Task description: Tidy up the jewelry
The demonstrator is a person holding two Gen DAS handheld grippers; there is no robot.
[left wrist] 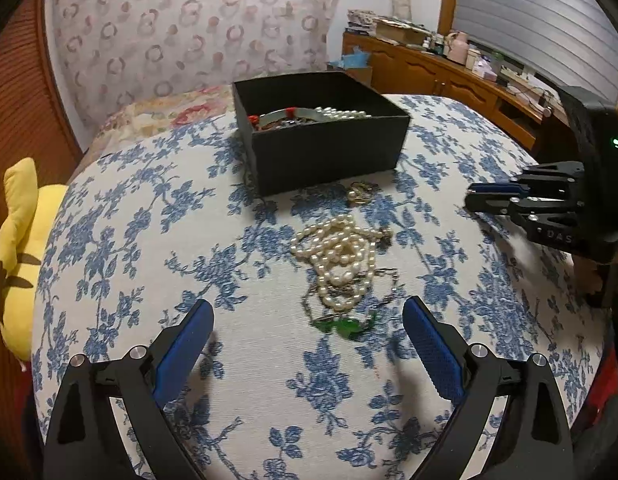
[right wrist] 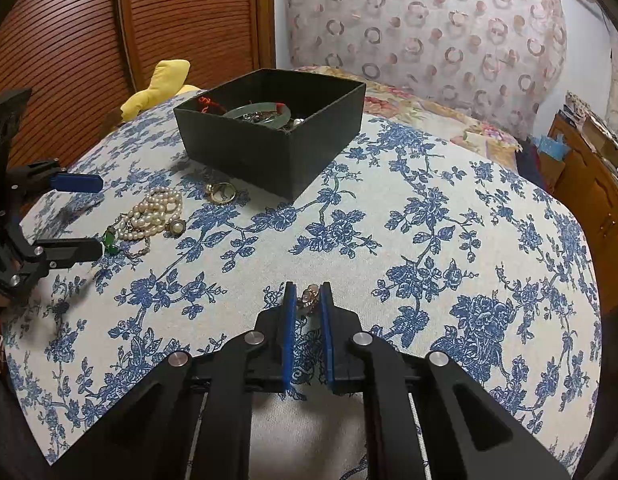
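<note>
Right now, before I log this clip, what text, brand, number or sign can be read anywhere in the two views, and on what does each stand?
"DAS": pale raised letters on the black body of the right tongs, seen from the left wrist view; the word is cut off by the housing, so further letters cannot be told.
Nothing readable on the black rectangular cardboard box.
Papers and bottles on the brown wooden sideboard: too small and blurred to read.

Pearl necklace [left wrist: 341, 258] lies before the box [left wrist: 321, 148] (on the tablecloth [left wrist: 149, 240]).

Black gripper [right wrist: 309, 294], blue pads [right wrist: 289, 320]
</note>
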